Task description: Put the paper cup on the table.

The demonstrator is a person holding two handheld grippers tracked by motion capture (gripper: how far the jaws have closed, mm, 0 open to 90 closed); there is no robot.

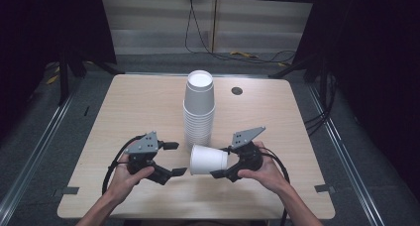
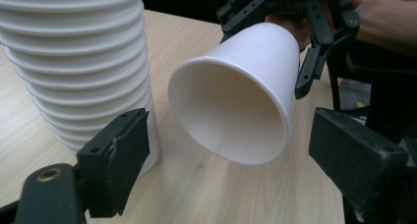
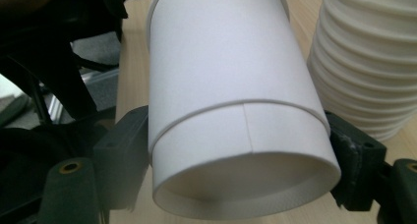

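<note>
my left gripper (image 1: 174,158) hangs just above the tabletop (image 1: 124,107) with its jaws parted and nothing between them, pointing at the mouth of the paper cup (image 1: 208,159) just to its right. in the left gripper view that cup (image 2: 241,94) faces me rim first, lying sideways in the air, and the rim sits between the lines of my two jaws but clear of both, so the left side is not touching it yet. behind the cup, the tall stack of cups (image 1: 199,109) stands upright in the middle of the tabletop, very near the held cup's side. my right gripper (image 1: 221,162) is clamped across the cup near its base end; in the right gripper view the pads press on both sides of the cup (image 3: 231,86), and a ring line around the wall suggests, i think, that two cups may be nested here. if the step is to separate or hand over, i would bring the left jaws in around the rim squarely, close gently so the thin paper does not crush into an oval, and keep the right grip steady until the left one has hold. i would also keep the cup from swinging into the stack, which looks easy to topple, and pull straight along the cup's axis rather than twisting.
</note>
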